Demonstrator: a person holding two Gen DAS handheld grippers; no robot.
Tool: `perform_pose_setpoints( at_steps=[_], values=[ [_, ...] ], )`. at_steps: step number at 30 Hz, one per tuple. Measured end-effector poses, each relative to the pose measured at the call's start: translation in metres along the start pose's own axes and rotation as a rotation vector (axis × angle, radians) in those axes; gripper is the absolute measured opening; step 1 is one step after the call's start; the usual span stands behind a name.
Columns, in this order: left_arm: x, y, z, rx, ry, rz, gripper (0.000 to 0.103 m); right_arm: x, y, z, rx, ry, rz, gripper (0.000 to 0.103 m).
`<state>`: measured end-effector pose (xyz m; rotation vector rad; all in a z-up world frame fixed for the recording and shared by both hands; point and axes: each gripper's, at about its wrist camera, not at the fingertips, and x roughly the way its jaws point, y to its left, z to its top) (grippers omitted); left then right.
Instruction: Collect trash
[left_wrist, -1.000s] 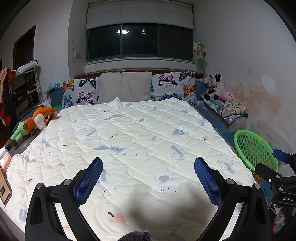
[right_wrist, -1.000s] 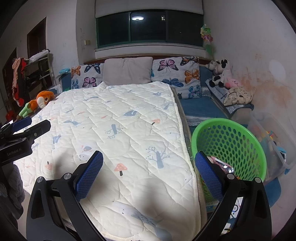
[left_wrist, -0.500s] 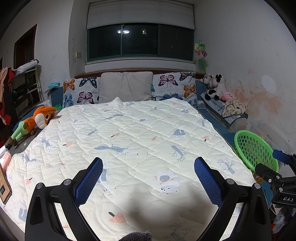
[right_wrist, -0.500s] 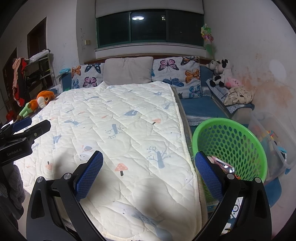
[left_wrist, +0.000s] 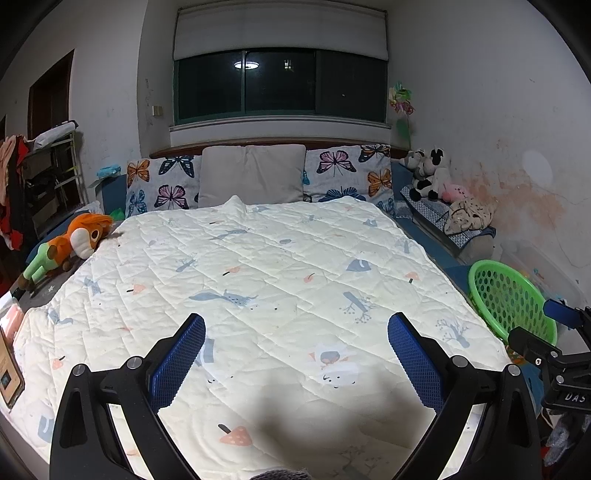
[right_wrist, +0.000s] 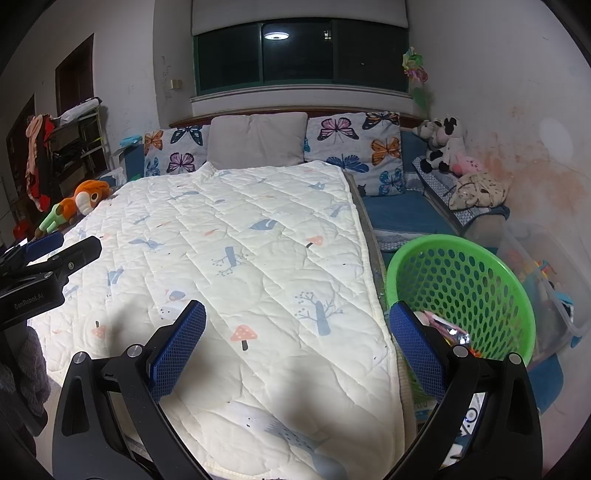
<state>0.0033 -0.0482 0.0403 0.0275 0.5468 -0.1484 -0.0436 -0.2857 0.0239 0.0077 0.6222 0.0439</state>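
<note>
A green perforated basket (right_wrist: 476, 273) stands on the floor to the right of the bed; it also shows in the left wrist view (left_wrist: 509, 295). Shiny wrapper trash (right_wrist: 448, 328) lies inside it. My left gripper (left_wrist: 295, 354) is open and empty over the foot of the white quilt (left_wrist: 280, 273). My right gripper (right_wrist: 297, 350) is open and empty over the quilt's right front corner (right_wrist: 258, 258), its right finger in front of the basket. Each gripper shows at the edge of the other's view.
Butterfly pillows (left_wrist: 343, 173) and a grey pillow (left_wrist: 253, 173) line the headboard. An orange plush toy (left_wrist: 70, 243) lies at the bed's left edge. Stuffed animals (right_wrist: 443, 144) sit on a bench right. A clear storage bin (right_wrist: 543, 280) stands beyond the basket. A shelf (left_wrist: 55, 170) stands left.
Both grippers stay open and almost still; the views have shifted only slightly.
</note>
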Motion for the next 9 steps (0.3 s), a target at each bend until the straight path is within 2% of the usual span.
perform_pose_setpoints(
  at_steps=[9],
  values=[
    [0.0002, -0.0018, 0.0002, 0.004, 0.002, 0.000, 0.096, 0.0010, 0.0014, 0.0002, 0.001, -0.001, 0.000, 0.099]
  ],
)
